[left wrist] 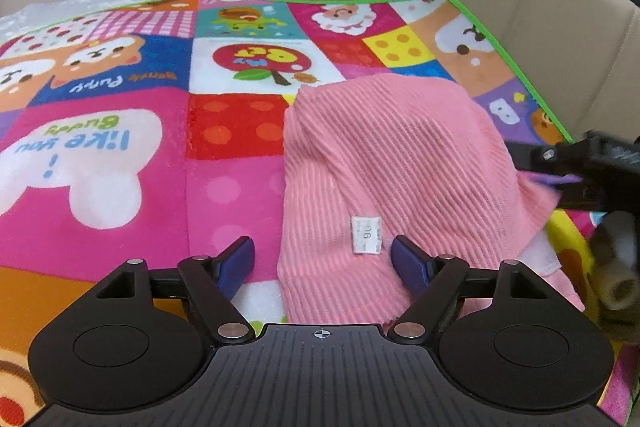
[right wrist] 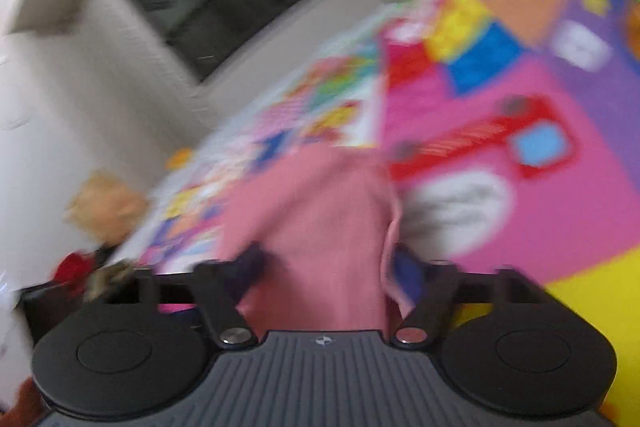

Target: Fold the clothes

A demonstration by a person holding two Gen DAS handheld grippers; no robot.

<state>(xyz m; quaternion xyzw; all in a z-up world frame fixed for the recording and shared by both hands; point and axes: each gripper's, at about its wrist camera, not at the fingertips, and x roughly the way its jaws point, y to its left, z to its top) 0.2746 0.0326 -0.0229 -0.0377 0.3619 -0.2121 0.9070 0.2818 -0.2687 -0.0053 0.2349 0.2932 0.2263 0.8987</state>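
Where pink garment lies folded, white tag (reads "90"), mat "I like you Buddy"

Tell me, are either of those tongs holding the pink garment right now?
Neither. The left tongs stand open over the pink garment's near edge; the right tongs are open with its cloth loose between them.

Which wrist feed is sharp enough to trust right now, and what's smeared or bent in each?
Left wrist view: sharp; the ribs of the pink garment and its white size tag are crisp, though fisheye bends the play mat edge, and the right gripper at the frame edge is smeared. Right wrist view: heavy motion blur throughout; the garment and mat patterns are streaked, and the window shows a light's glare.
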